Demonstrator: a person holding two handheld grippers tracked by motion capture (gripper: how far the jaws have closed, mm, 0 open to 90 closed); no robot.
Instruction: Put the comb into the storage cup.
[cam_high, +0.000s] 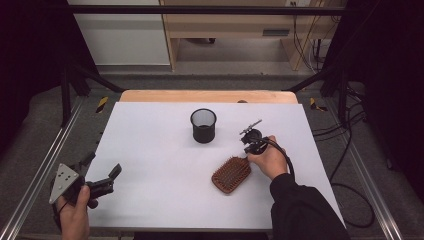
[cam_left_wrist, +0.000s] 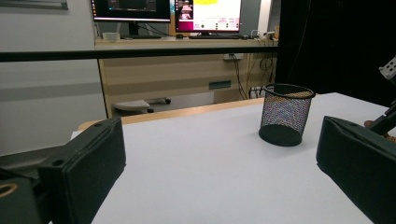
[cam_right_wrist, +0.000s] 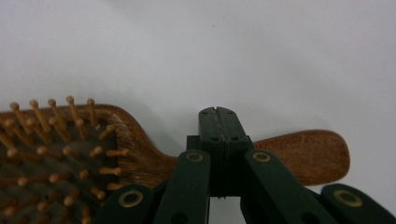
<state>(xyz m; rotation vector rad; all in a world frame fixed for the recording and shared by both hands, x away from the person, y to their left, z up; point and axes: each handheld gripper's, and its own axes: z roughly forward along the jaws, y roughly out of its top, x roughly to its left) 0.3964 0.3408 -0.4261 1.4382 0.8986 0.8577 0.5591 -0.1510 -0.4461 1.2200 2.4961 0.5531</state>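
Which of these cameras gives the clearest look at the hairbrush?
The right gripper view: the hairbrush sits close, with bristles, wood grain and handle plain. The high view shows the whole hairbrush, small, lying on the table. The left gripper view looks toward the mesh cup.

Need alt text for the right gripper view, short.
The right tongs, jaws pressed together, reach over the neck of a wooden hairbrush lying bristles-up on a white table; whether they touch or pinch it cannot be told. The bristled head sits at lower left and the rounded handle end runs off to the right.
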